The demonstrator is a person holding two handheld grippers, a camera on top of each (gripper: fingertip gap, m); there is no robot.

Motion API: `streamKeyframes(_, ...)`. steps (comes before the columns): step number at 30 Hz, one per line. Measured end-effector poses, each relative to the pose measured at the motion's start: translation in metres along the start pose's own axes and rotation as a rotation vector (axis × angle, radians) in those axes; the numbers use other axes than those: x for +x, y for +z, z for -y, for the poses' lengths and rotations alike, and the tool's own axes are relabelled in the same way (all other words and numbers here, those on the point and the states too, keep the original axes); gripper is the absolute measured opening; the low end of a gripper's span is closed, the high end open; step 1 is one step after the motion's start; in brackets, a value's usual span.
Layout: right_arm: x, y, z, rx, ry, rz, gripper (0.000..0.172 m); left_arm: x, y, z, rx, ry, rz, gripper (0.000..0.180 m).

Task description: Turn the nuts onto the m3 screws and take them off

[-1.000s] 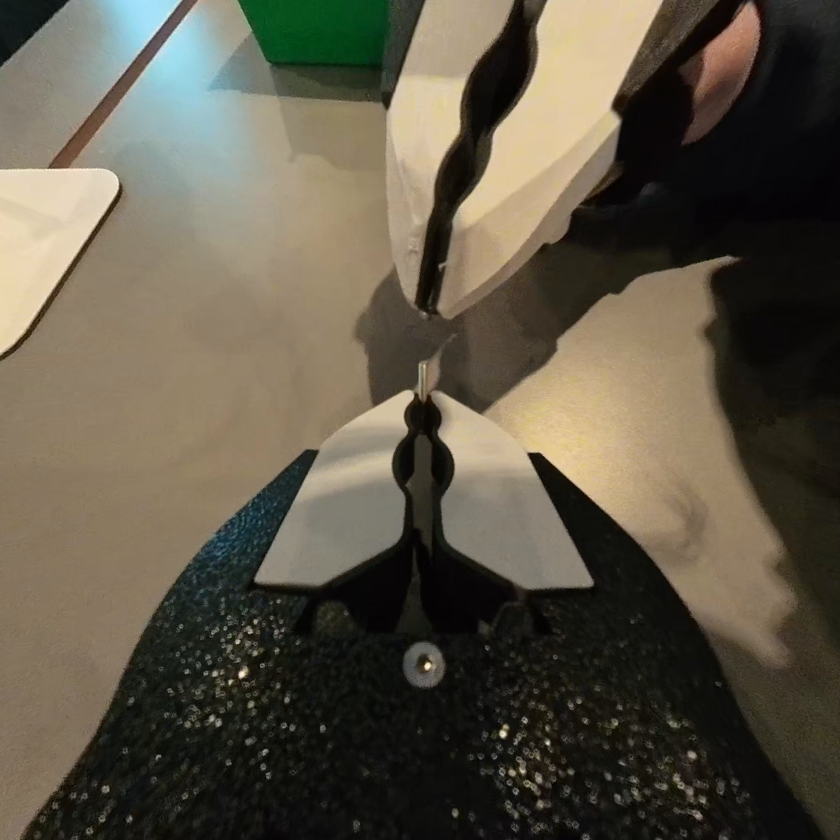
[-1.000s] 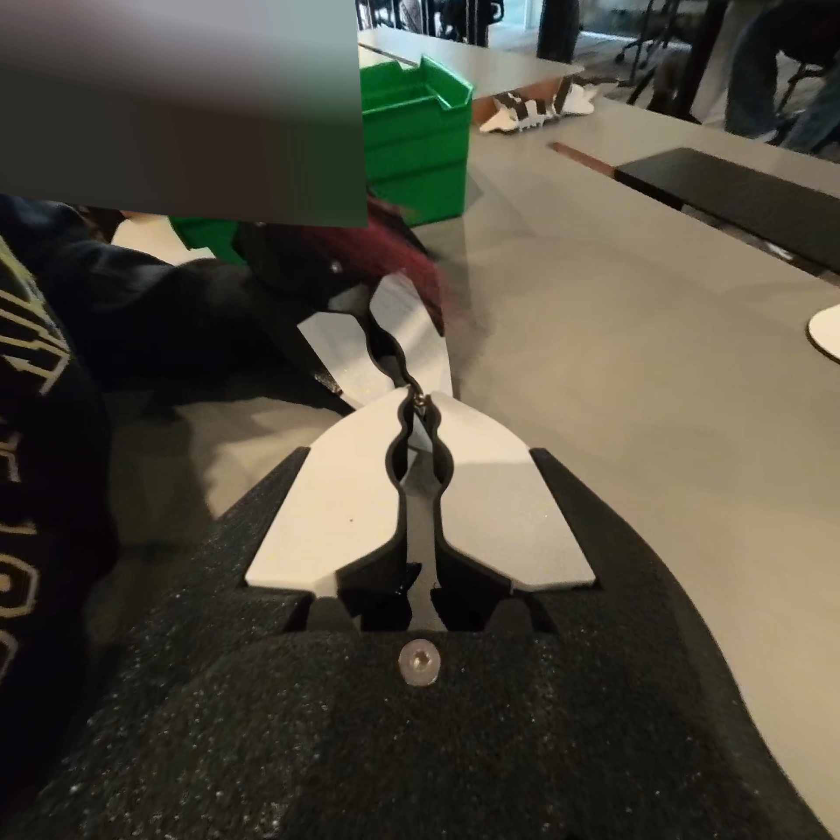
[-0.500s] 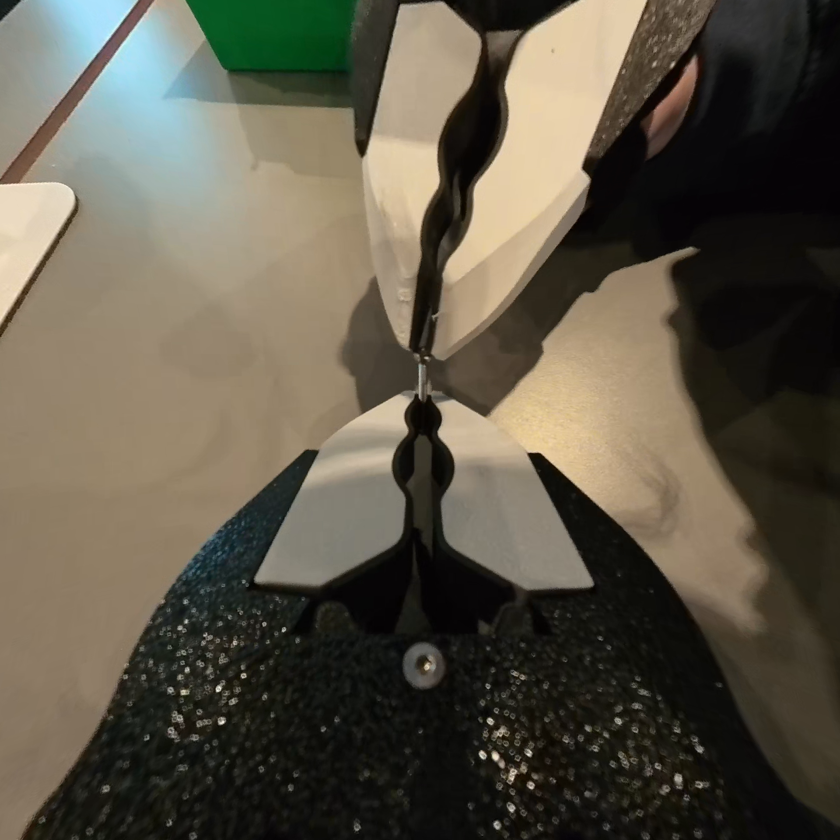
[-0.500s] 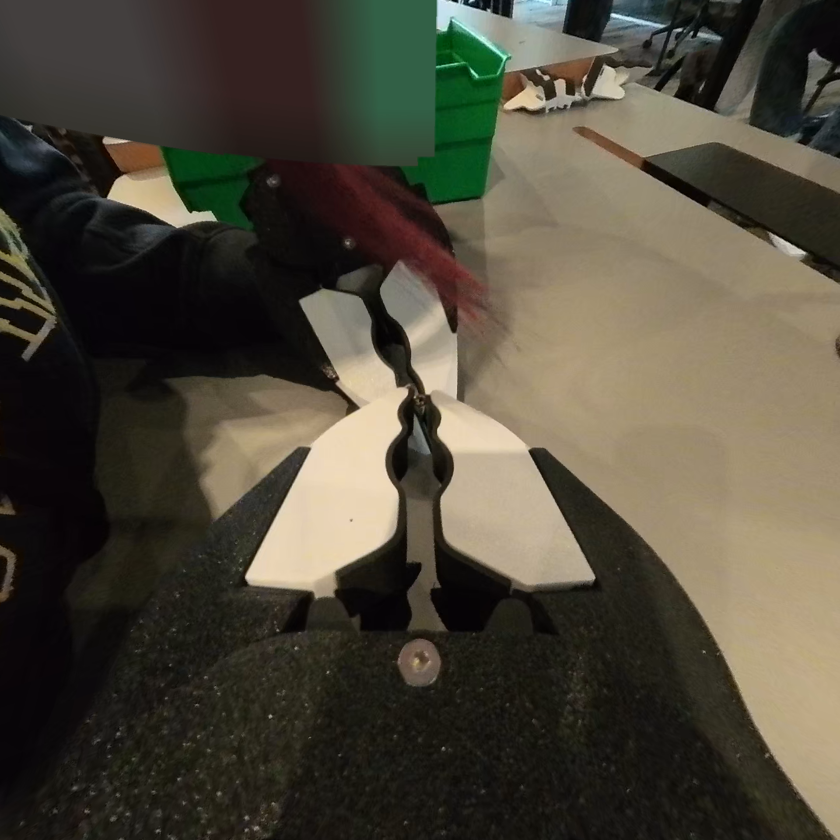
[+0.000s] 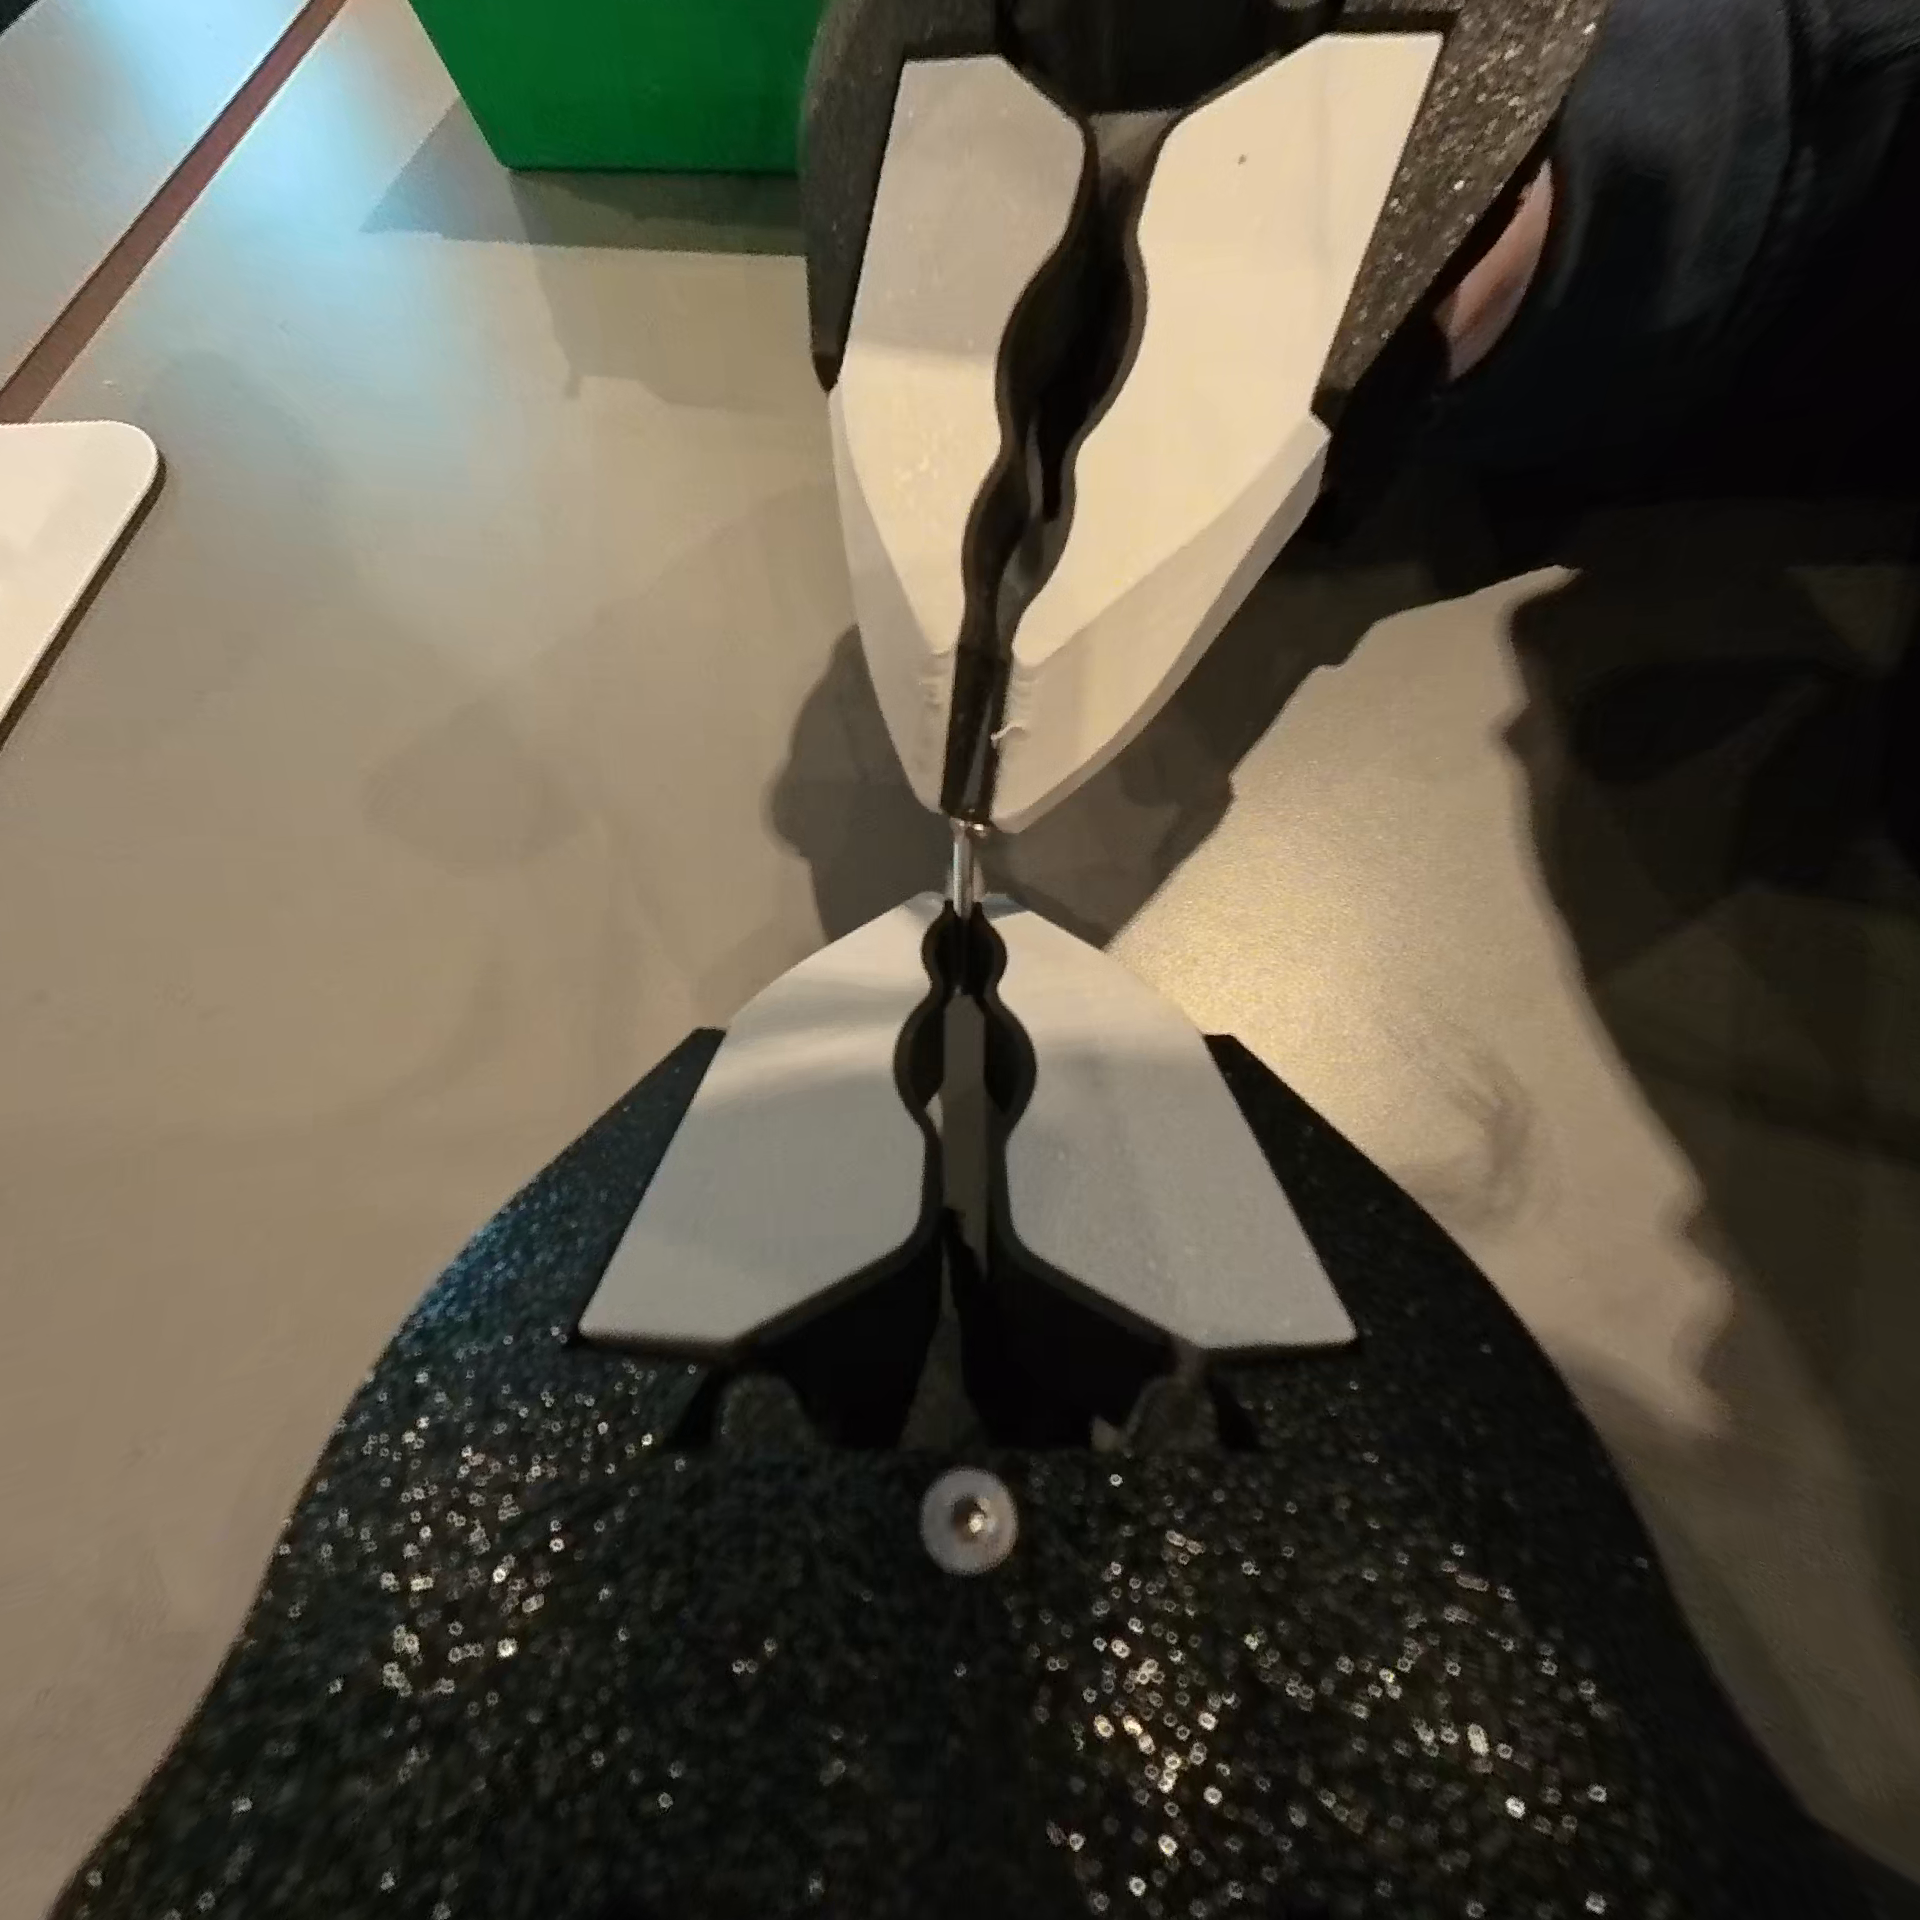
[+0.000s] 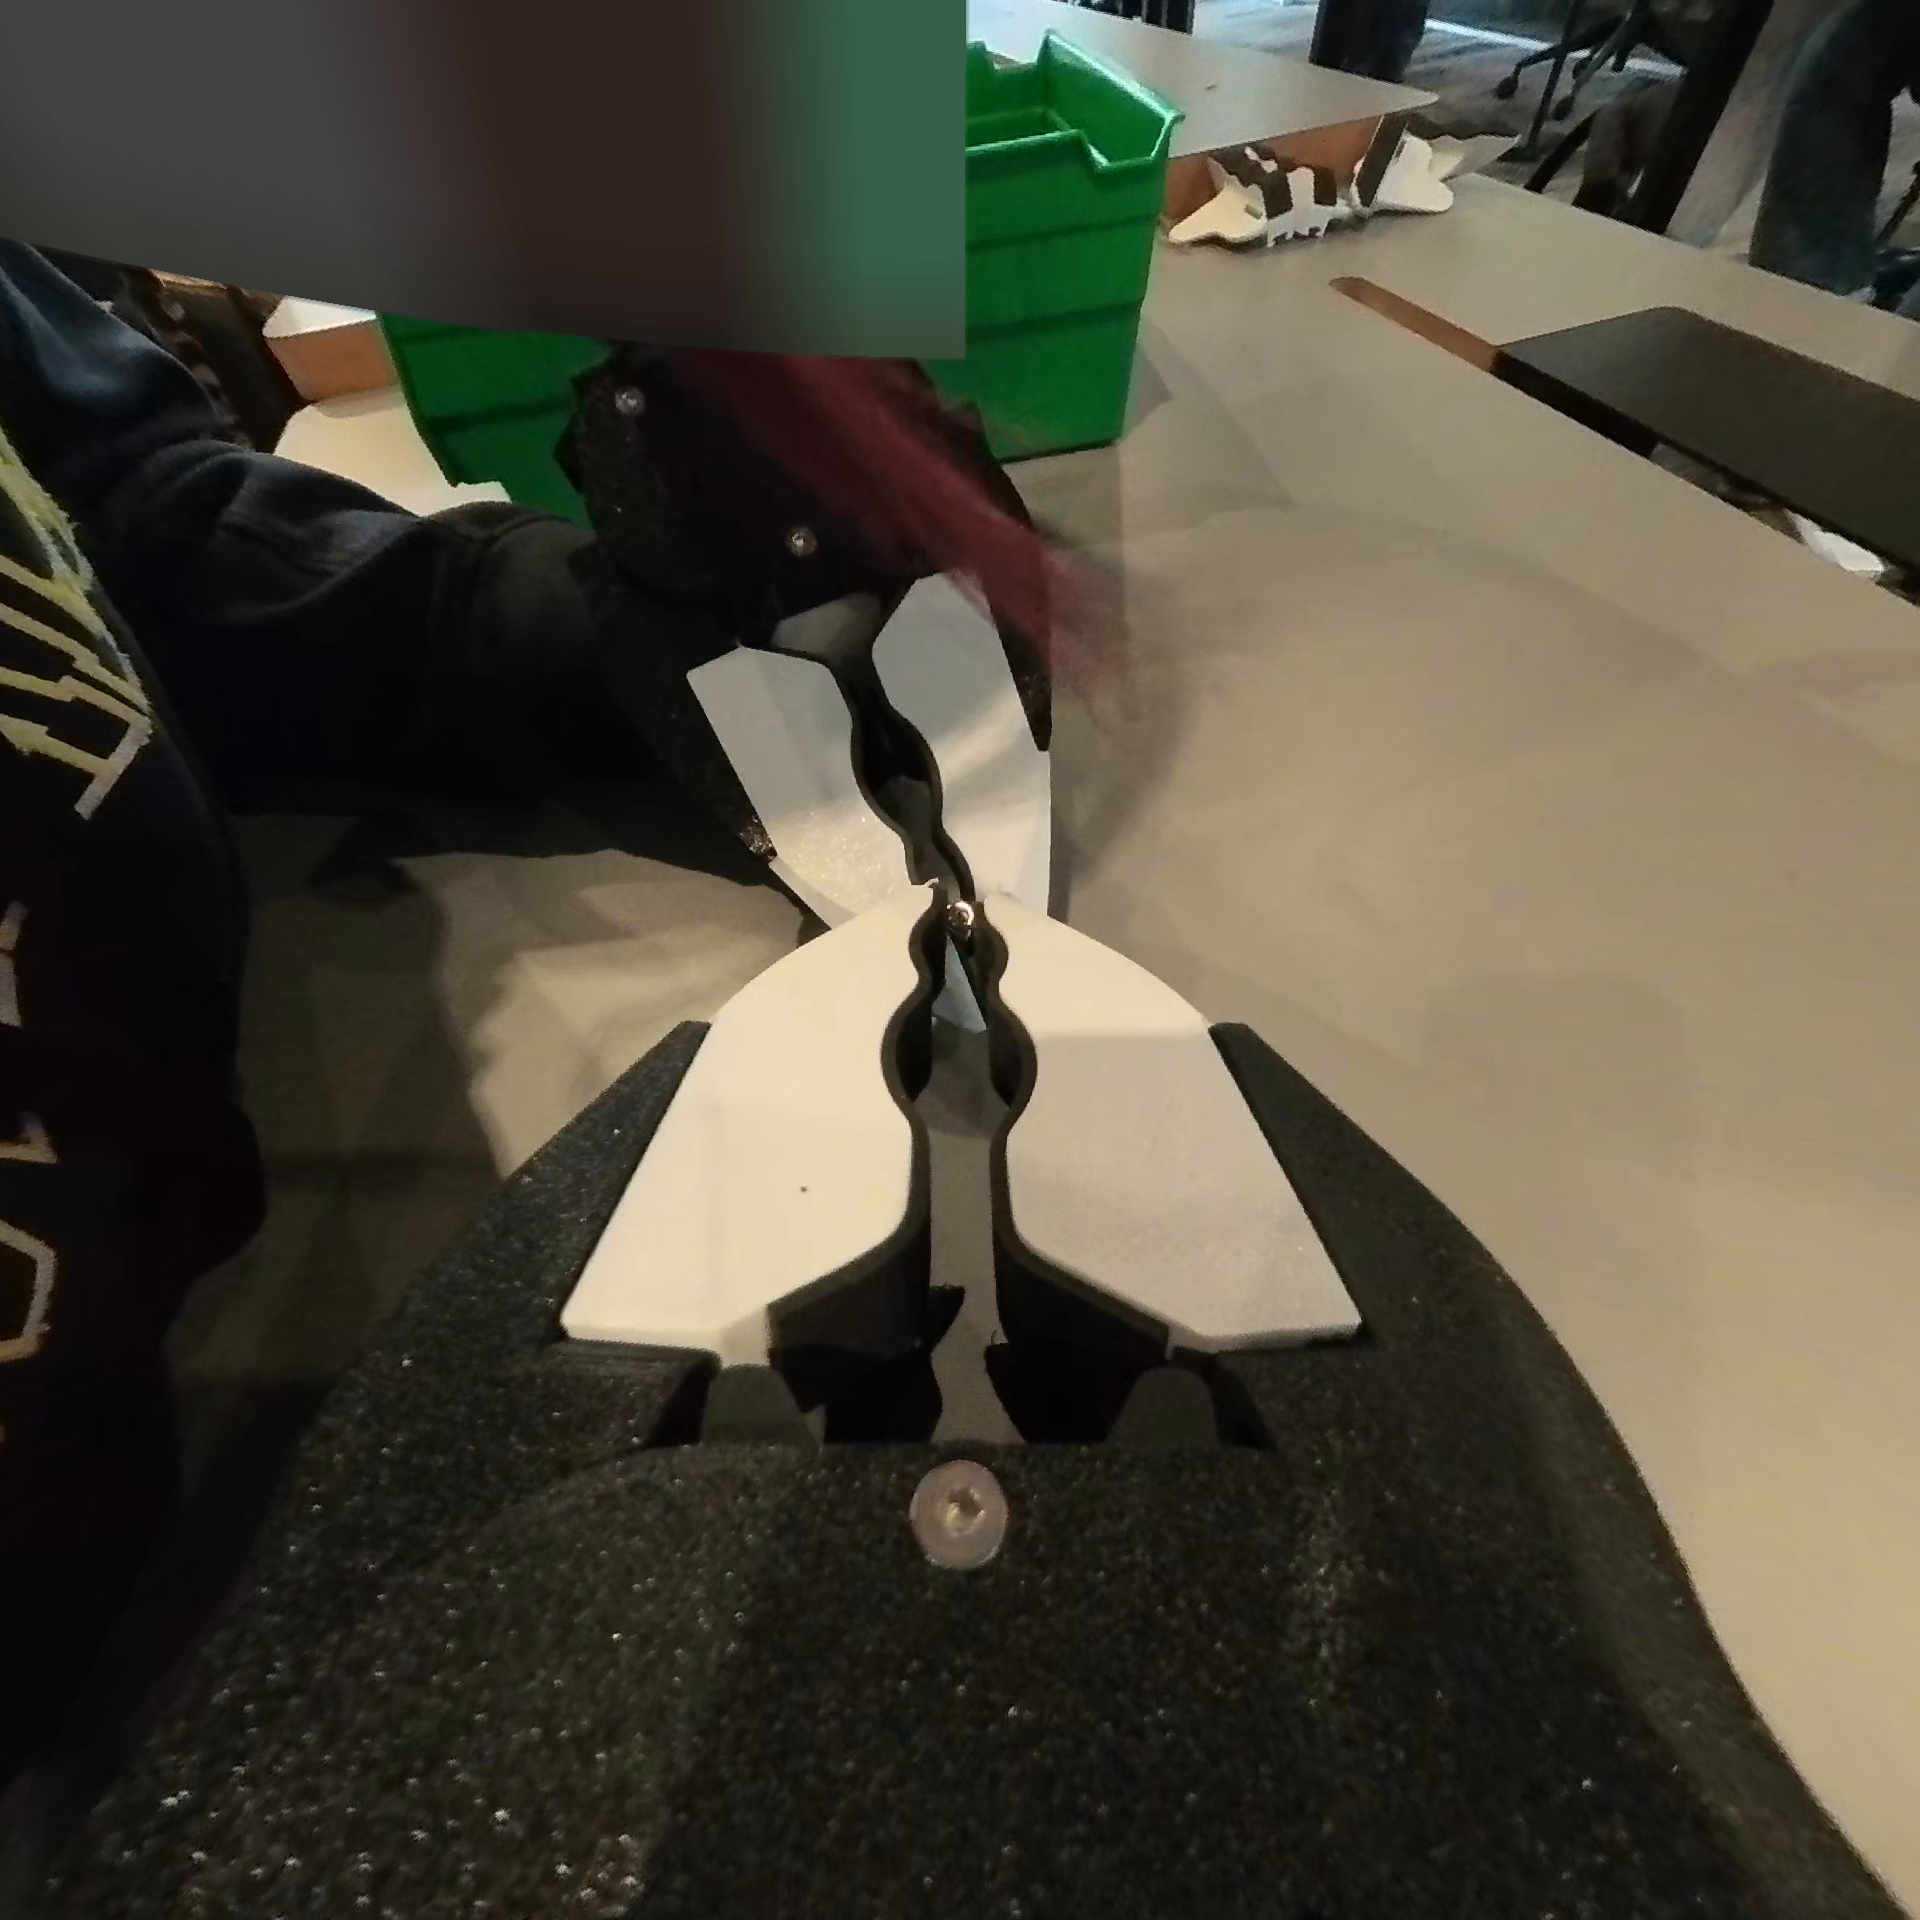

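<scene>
In the left wrist view my left gripper (image 5: 962, 923) is shut on a thin silver m3 screw (image 5: 965, 871) that sticks out forward from its tips. My right gripper (image 5: 972, 812) comes in from above, tip to tip with it, and is shut on a small silver nut (image 5: 978, 827) that meets the screw's free end. In the right wrist view my right gripper (image 6: 957, 916) pinches the nut (image 6: 961, 915) at its very tips, and the left gripper (image 6: 948, 881) sits right behind it. Both hover above the grey table (image 5: 436, 727).
A green bin (image 6: 1049, 239) stands at the back of the table, also in the left wrist view (image 5: 623, 83). A white board (image 5: 52, 540) lies at the left. A black mat (image 6: 1714, 395) lies at the far right. A person's dark sleeve (image 6: 312, 623) holds the left gripper. The tips of both grippers are at nearly the same place.
The two grippers have closed the gap between them: the nut in the right gripper now touches the tip of the screw in the left. Both grasps stayed shut.
</scene>
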State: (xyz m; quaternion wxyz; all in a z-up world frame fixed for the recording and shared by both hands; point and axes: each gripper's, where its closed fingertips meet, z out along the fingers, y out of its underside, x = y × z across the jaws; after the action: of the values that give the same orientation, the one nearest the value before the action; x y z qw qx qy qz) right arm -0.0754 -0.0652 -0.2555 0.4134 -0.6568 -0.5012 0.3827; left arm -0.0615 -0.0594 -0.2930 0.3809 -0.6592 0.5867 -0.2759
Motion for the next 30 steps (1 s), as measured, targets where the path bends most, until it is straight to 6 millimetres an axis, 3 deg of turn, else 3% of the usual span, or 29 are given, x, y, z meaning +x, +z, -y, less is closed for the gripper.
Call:
streamKeyframes(22, -0.0010, 0.0009, -0.0029, 0.001, 0.029, 0.027, 0.005, 0.0025, 0.0011, -0.0014, -0.015, 0.011, -0.008, 0.000)
streamKeyframes(30, -0.0025, -0.0005, -0.0006, 0.021, 0.015, 0.032, 0.013, 0.0023, -0.0004, 0.0002, -0.002, 0.003, -0.009, 0.001)
